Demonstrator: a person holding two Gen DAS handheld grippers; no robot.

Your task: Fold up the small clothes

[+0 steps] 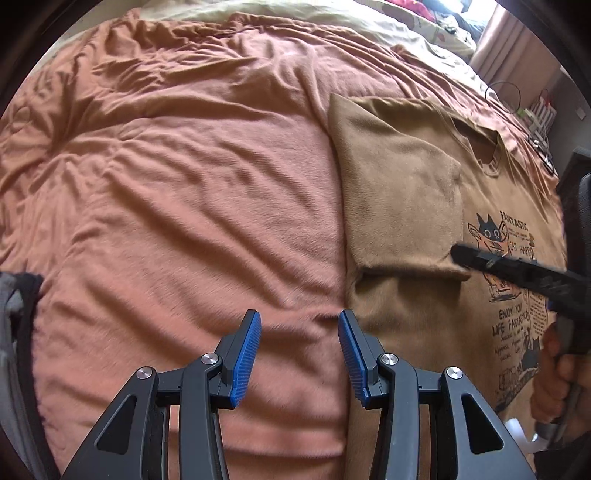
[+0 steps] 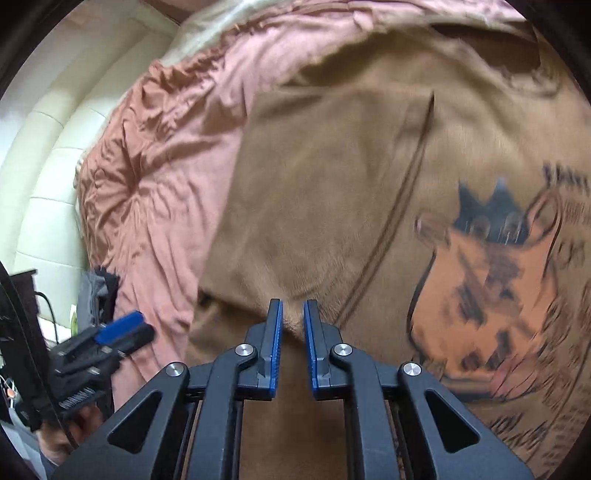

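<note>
The right gripper (image 2: 293,314) pinches a fold of the tan printed cotton T-shirt (image 2: 332,184); beside the shirt, over the rust-pink bedspread (image 1: 166,184), the left gripper (image 1: 299,325) hangs with fingers apart, empty.

Bed (image 1: 166,184) carries everything: wrinkled salmon-pink cover (image 1: 207,122) over most of it, cream bedding (image 1: 295,14) at the far end. Tan T-shirt (image 1: 402,177) flat on the cover, print side up, near sleeve folded in over the body. Dark thin cable (image 1: 502,96) lies past the collar.
</note>
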